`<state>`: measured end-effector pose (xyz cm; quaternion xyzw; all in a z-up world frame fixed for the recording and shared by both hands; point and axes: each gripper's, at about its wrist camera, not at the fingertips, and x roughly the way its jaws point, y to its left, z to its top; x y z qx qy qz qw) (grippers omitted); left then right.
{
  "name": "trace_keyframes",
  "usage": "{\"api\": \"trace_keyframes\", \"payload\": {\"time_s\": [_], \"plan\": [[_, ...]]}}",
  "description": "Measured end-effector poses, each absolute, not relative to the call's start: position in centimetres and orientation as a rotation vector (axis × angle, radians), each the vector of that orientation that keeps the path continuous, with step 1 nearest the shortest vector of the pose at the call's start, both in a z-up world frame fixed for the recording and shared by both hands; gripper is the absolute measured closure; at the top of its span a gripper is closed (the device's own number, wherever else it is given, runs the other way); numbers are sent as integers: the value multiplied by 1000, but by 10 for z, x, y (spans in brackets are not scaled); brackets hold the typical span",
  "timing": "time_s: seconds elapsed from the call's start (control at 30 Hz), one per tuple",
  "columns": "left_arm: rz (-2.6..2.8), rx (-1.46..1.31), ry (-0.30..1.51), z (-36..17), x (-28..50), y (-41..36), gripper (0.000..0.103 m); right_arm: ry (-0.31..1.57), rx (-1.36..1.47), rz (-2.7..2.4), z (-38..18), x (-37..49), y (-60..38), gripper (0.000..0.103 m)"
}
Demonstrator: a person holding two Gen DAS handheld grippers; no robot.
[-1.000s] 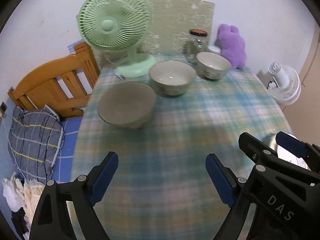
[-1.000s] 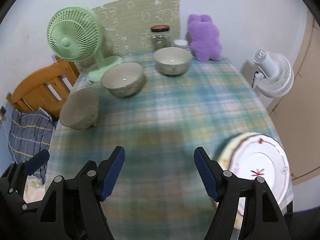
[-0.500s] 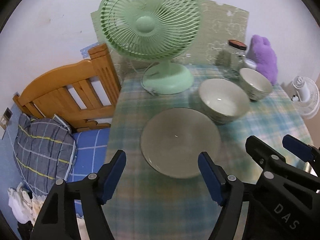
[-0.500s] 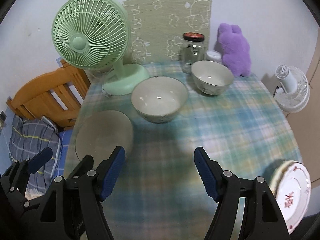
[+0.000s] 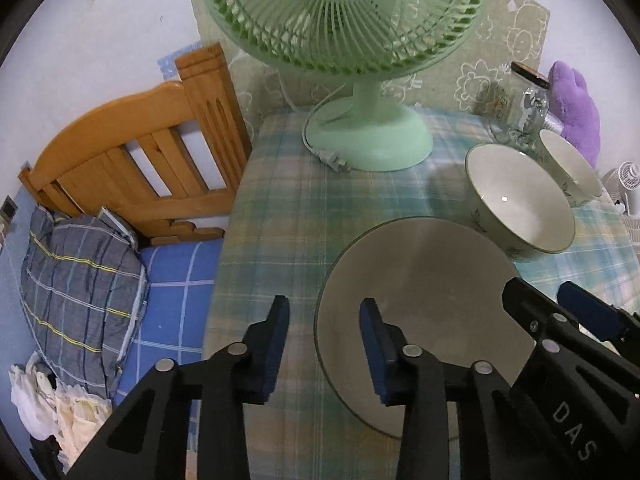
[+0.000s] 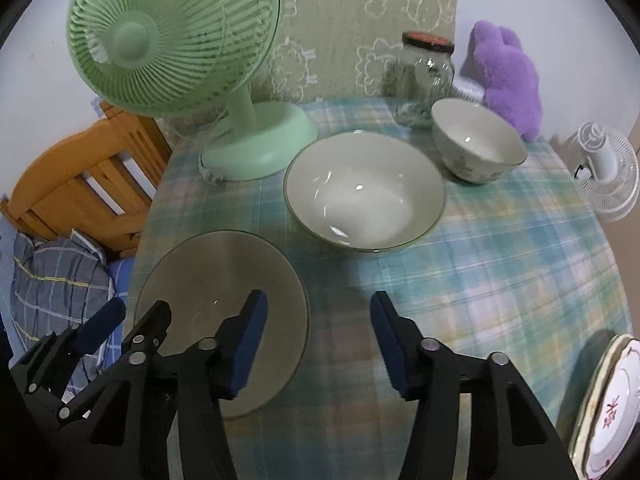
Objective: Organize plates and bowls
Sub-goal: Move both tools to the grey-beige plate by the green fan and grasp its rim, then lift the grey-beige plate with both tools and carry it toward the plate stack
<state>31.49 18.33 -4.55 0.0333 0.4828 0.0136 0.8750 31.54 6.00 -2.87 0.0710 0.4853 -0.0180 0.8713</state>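
A flat grey plate [image 5: 432,280] [image 6: 208,272] lies near the table's left edge. My left gripper [image 5: 325,304] straddles its left rim; the jaws are closing, and the blue pads stand clear of the rim on both sides. My right gripper [image 6: 319,296] straddles the plate's right rim, also closing, with its pads off the plate. Behind the plate stands a large pale bowl [image 5: 520,208] [image 6: 364,192], and a smaller bowl [image 5: 568,164] [image 6: 476,144] beyond it. A stack of decorated plates [image 6: 608,408] sits at the table's right edge.
A green desk fan [image 5: 360,136] [image 6: 256,144] stands at the back left, its cord on the checked cloth. A glass jar [image 6: 428,76] and a purple plush [image 6: 508,72] are at the back. A wooden headboard [image 5: 132,152] and pillow [image 5: 76,280] lie left of the table.
Both grippers moved forward and down toward the grey plate, which now lies between them. Both sets of jaws have narrowed, the left more than the right.
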Motion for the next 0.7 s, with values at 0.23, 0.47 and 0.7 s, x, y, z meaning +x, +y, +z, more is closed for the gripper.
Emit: {"api": "trace_keyframes", "payload": {"time_s": [0.23,0.47,0.7], "plan": [[12,65,1045,-60,329,184,78,1045,144,-34,-45,330,66,69],[-10,73,1055,-65,332,181,83,1065,107,-11,-51,340,76,87],[-16,76,1069,-63,329,180,83,1077,74,-11,-49,340,78,87]]}}
